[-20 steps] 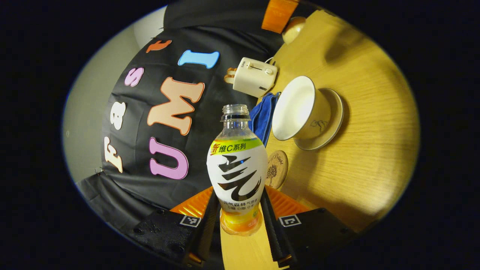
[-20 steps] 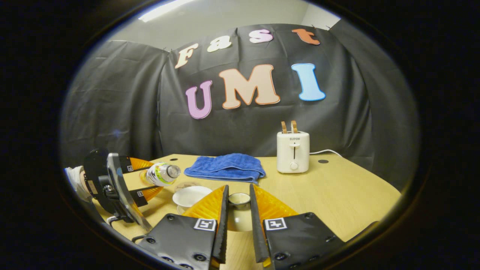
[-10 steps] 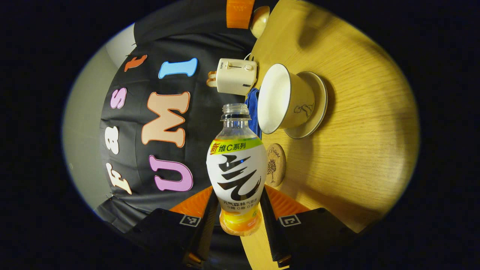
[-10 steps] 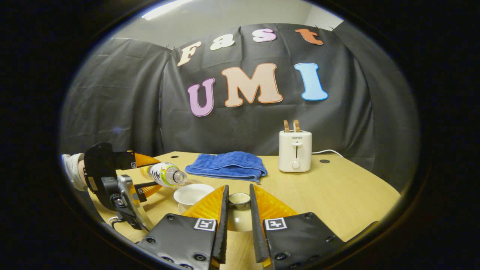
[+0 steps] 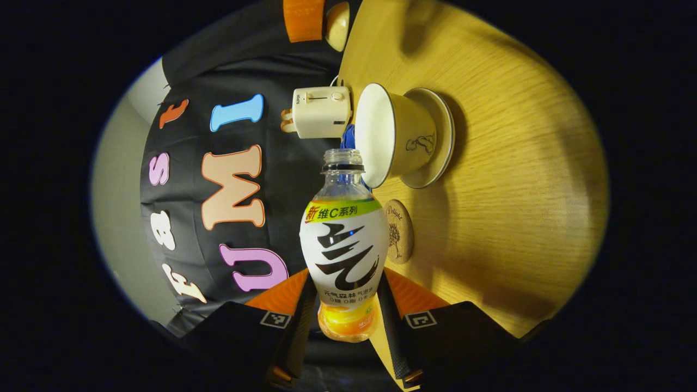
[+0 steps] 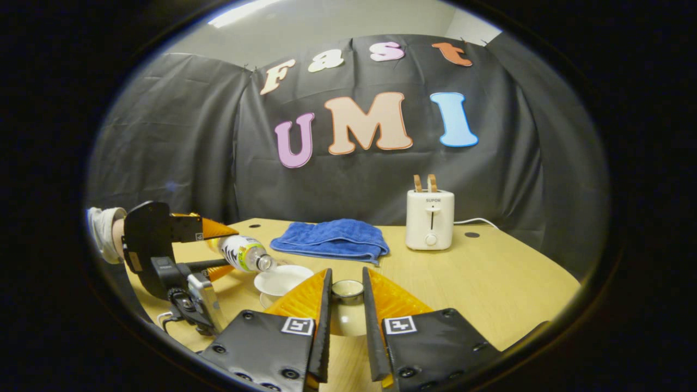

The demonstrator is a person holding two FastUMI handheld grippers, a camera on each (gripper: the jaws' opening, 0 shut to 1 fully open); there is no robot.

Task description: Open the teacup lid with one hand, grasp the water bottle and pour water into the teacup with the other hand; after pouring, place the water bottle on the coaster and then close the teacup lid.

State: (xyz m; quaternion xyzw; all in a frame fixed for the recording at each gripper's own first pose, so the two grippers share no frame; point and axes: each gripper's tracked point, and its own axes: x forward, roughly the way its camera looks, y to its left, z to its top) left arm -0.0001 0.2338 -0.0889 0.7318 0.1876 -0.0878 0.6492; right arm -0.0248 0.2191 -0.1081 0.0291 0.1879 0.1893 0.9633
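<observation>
Pouring step: left tool [image 5: 344,305] clamps water bottle [image 5: 343,239] tipped at teacup [image 5: 395,136] rim on desk [image 5: 506,163], right tool [image 6: 345,316] pinches lid [image 6: 347,291] aloft; next, tilt further over the cup mouth

The water bottle [image 5: 344,239] wears a white label with bold black brush strokes, a yellow-green band at its shoulder and orange at its base; its neck is clear. At about two o'clock from it, the teacup [image 5: 393,133] is cream-white with a small dark line drawing. The coaster [image 5: 399,231] is tan with a dark tree motif. The towel [image 6: 331,240] is deep blue, the toaster [image 6: 428,219] cream, the table [image 6: 490,283] pale wood grain.
</observation>
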